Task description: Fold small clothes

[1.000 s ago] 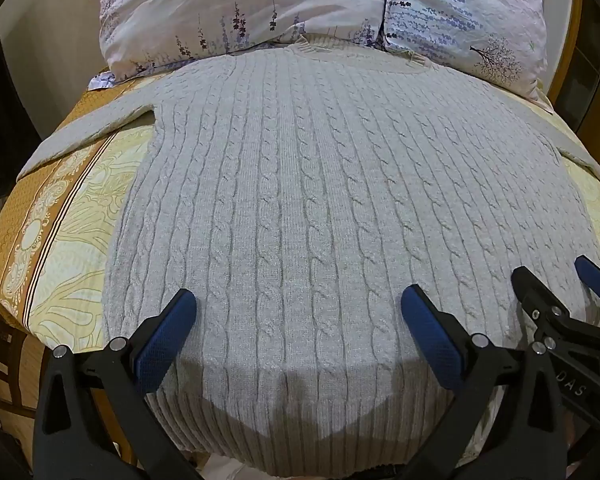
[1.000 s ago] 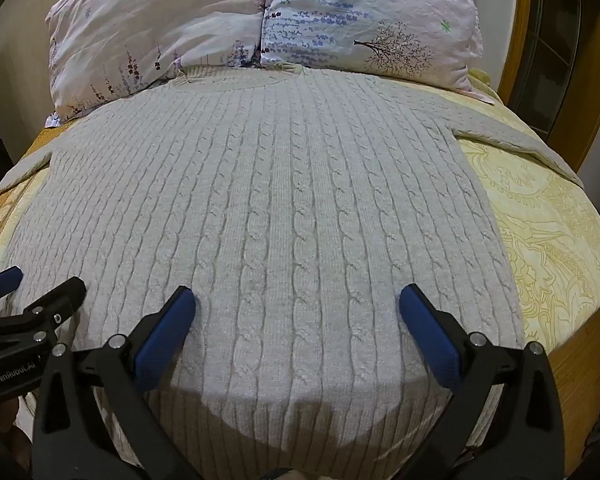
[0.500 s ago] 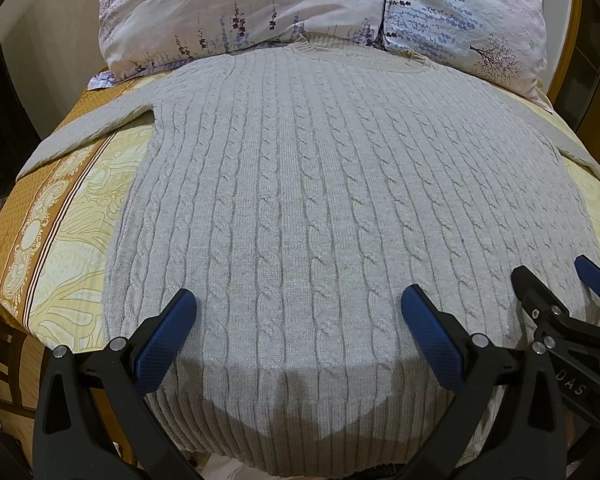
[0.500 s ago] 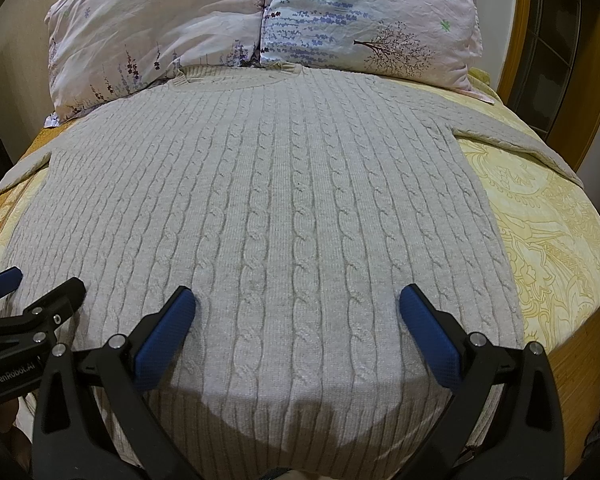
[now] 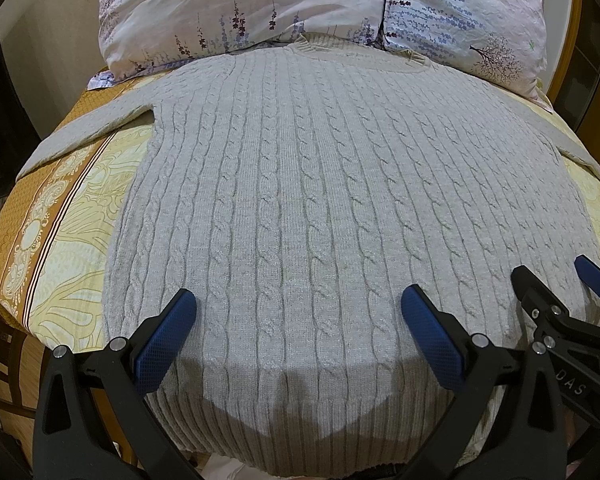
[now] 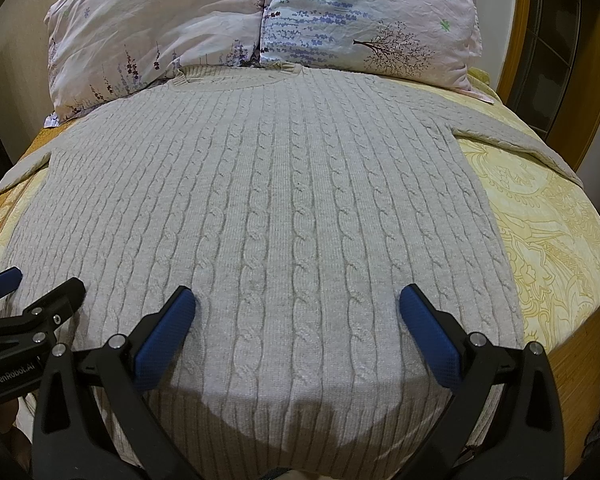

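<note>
A pale grey cable-knit sweater (image 5: 339, 208) is spread flat on the yellow patterned bedspread (image 6: 547, 240), collar far, sleeves out. No fold is made. The left gripper (image 5: 298, 320) and right gripper (image 6: 298, 320) are held wide apart, empty, over the near hem.

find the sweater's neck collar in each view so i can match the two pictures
Left wrist view: the neck collar lies at top centre, right of the middle, under the pillow seam.
Right wrist view: the neck collar lies at top, left of the middle.
Shared landmark: the tree-print pillow, right of the collar in both views.
</note>
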